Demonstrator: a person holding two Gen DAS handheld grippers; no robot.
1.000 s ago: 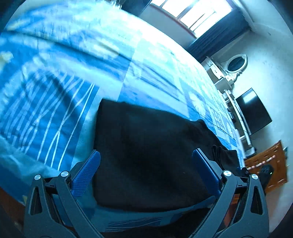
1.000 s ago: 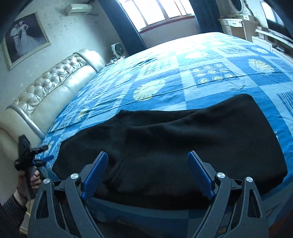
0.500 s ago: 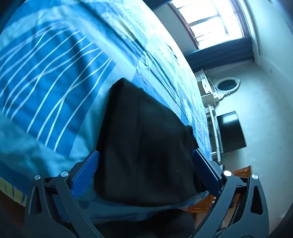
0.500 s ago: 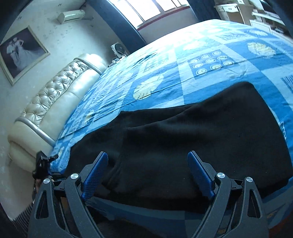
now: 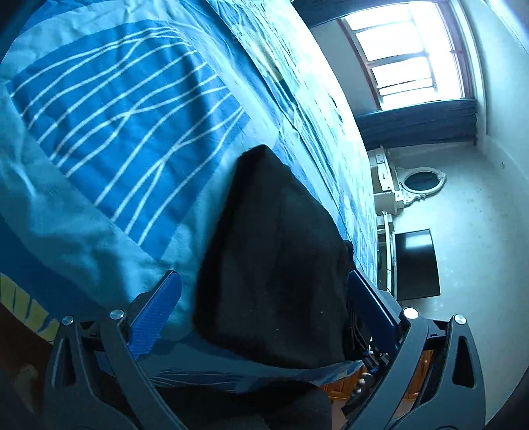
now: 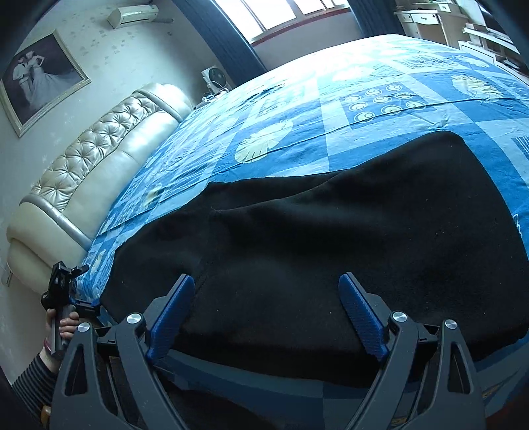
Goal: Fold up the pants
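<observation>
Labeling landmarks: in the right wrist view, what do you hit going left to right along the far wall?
Framed picture → air conditioner → small fan → window → white dresser.

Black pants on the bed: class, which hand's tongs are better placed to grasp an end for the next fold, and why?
Left, probably. The left tongs stand open around the narrow end of the black pants. The right tongs are open over the broad middle, no edge between them.
</observation>
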